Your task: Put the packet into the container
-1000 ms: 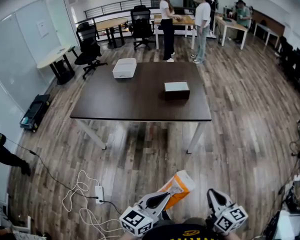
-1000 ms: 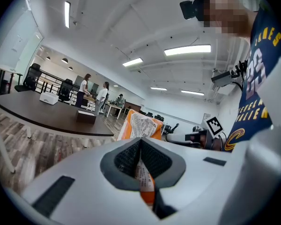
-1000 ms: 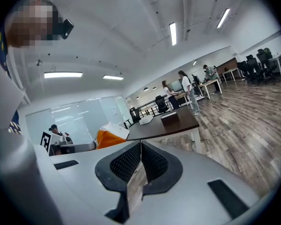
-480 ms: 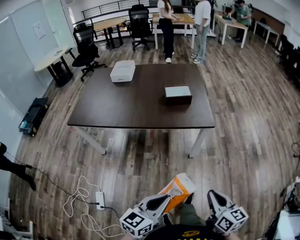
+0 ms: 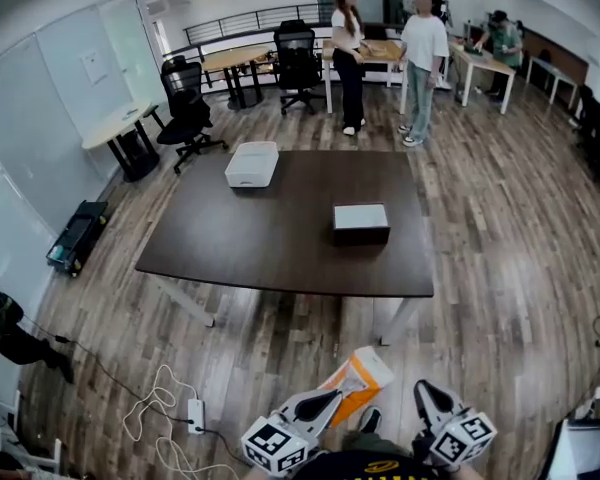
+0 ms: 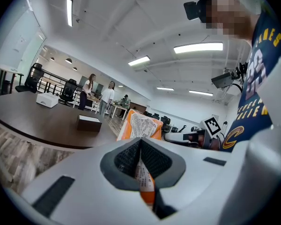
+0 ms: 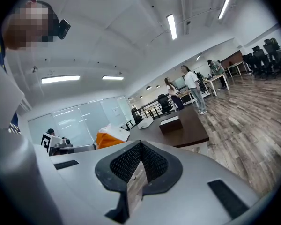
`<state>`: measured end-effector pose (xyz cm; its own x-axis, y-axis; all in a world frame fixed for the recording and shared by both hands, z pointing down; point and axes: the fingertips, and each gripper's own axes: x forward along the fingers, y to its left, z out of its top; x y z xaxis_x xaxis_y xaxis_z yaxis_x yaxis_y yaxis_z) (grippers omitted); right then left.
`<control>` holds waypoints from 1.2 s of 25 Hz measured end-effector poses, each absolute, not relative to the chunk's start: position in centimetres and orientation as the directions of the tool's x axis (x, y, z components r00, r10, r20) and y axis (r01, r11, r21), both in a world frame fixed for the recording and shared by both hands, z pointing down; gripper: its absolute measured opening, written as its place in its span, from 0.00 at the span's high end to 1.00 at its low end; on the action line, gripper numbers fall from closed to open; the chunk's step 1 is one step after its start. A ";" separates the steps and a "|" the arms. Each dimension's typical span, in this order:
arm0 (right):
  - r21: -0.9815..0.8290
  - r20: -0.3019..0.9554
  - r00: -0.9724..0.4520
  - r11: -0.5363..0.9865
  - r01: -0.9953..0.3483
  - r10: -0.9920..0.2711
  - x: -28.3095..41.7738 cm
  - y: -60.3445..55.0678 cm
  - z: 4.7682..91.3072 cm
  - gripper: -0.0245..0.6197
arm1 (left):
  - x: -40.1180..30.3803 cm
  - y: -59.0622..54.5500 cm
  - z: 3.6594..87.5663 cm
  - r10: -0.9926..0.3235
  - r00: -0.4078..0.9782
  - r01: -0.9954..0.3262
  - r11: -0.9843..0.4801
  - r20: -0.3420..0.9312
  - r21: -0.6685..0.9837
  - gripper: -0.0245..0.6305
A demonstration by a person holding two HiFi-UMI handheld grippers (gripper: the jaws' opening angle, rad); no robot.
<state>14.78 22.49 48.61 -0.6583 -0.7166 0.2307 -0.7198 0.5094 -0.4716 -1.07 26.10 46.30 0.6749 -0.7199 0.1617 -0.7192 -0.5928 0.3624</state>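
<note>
The table (image 5: 280, 228) stands well ahead, bearing a white box (image 5: 252, 163) and a dark box (image 5: 361, 223); I cannot tell which is the container. The packet (image 5: 356, 380) is clamped by its bottom edge in the left gripper (image 5: 325, 400), likely for carrying. The right gripper (image 5: 425, 393) is closed and empty.

TEXT | shirt (image 6: 255, 95): gold "C" legible, other lettering cut off | packet (image 6: 141, 125): print too small to read

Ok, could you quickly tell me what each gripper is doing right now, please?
Left gripper: closed on the orange packet.
Right gripper: closed, nothing between its jaws.
</note>
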 end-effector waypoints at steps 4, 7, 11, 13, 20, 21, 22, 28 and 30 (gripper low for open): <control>-0.471 0.225 -0.684 0.537 -0.700 -0.694 15.8 18.3 48.6 0.95 | 0.7 22.2 45.9 -0.732 0.663 -0.730 -0.584 0.157 0.355 0.96; -0.473 0.223 -0.692 0.545 -0.693 -0.687 16.9 15.5 48.7 0.95 | 1.9 19.9 46.0 -0.737 0.656 -0.737 -0.579 0.162 0.348 0.96; -0.498 0.211 -0.697 0.538 -0.680 -0.686 18.7 12.3 48.8 0.95 | 3.1 17.1 46.0 -0.750 0.641 -0.749 -0.565 0.164 0.345 0.96; -0.506 0.220 -0.701 0.535 -0.676 -0.678 19.4 11.2 49.2 0.95 | 3.7 16.1 46.2 -0.758 0.630 -0.758 -0.553 0.167 0.347 0.96; -0.525 0.233 -0.712 0.531 -0.665 -0.662 19.9 7.6 49.7 0.95 | 4.0 12.6 46.6 -0.773 0.606 -0.777 -0.525 0.186 0.348 0.96; -0.527 0.236 -0.714 0.531 -0.664 -0.659 19.8 7.0 49.9 0.95 | 3.7 12.0 46.8 -0.776 0.602 -0.779 -0.521 0.187 0.348 0.96; -0.527 0.241 -0.715 0.530 -0.664 -0.657 19.7 6.4 50.2 0.95 | 3.6 11.4 47.0 -0.778 0.600 -0.781 -0.518 0.188 0.350 0.96; -0.520 0.246 -0.700 0.517 -0.679 -0.671 19.6 2.4 50.8 0.95 | 2.9 7.3 47.6 -0.773 0.607 -0.776 -0.526 0.185 0.348 0.96; -0.518 0.250 -0.689 0.507 -0.689 -0.681 19.4 1.0 50.7 0.95 | 2.6 5.7 47.5 -0.766 0.617 -0.770 -0.538 0.181 0.343 0.96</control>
